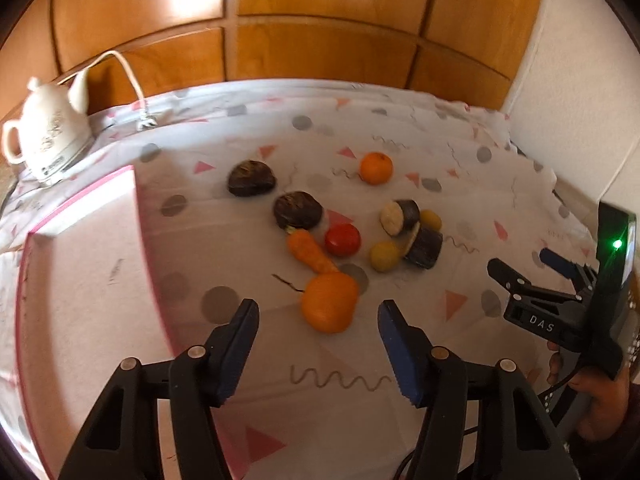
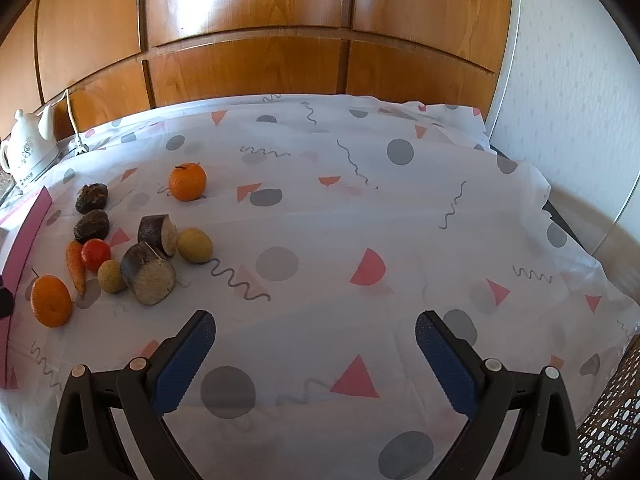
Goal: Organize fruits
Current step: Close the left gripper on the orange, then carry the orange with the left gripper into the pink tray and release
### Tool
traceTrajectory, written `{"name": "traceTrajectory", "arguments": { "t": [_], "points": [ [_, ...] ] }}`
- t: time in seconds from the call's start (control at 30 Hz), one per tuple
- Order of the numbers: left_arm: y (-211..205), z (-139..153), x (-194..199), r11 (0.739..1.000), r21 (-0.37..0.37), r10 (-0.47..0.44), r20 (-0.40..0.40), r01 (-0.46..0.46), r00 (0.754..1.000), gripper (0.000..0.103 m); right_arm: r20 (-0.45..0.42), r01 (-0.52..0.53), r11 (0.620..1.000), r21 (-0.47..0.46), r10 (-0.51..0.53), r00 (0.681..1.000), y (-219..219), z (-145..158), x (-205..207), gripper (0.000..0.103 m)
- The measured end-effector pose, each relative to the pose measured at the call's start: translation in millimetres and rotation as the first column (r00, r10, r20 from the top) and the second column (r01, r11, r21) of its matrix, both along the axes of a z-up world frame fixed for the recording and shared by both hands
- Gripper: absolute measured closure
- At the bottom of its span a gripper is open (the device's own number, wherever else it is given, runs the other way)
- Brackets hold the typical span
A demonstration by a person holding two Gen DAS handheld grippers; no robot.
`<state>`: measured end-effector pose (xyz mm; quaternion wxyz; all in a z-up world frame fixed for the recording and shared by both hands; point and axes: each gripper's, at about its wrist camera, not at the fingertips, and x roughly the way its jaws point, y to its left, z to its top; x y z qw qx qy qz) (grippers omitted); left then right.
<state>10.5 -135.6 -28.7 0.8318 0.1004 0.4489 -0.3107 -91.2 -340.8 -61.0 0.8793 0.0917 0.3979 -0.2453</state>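
Fruits cluster on the table's patterned cloth (image 2: pixel 360 208): a near orange (image 1: pixel 330 302) just ahead of the spread, empty left claw (image 1: pixel 316 344), touching a carrot (image 1: pixel 310 251) beside a tomato (image 1: pixel 342 239). A pink-rimmed box (image 1: pixel 80 280) borders the left. The right claw (image 2: pixel 314 350), also spread, hovers over bare cloth. Its body seems to read "DAS".

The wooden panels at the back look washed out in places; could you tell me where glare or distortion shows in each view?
Left wrist view: two white glare patches on the wooden panels, slight overall softness. Right wrist view: one bright patch on the panels, sharper; fisheye bends the tablecloth edge in both.
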Motion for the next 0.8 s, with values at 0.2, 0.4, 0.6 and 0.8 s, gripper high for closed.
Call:
{"name": "traceTrajectory", "arguments": {
  "t": [0.2,0.4,0.6,0.8],
  "points": [
    [-18.1,-22.9,8.9,0.999,0.054,-0.006,-0.031,0.007,1.000,0.042,-0.010,0.009,1.000,0.014,-0.009,1.000,-4.7,-5.4,-0.7,0.001],
    [-17.2,-35.3,13.4,1.000,0.025,0.014,-0.073,-0.012,0.997,0.068,-0.022,0.011,0.999,0.033,-0.011,1.000,-8.5,-10.7,0.1,0.005],
    [-15.4,-35.3,10.9,1.000,0.015,0.012,-0.062,-0.011,0.998,0.069,-0.025,0.006,0.998,0.055,-0.005,1.000,-9.3,-14.0,3.1,0.009],
    [-9.3,-33.3,8.9,1.000,0.003,0.020,-0.057,-0.019,0.998,0.069,-0.032,0.001,0.997,0.082,0.001,0.999,-8.4,-18.9,4.1,0.012]
  ]
}}
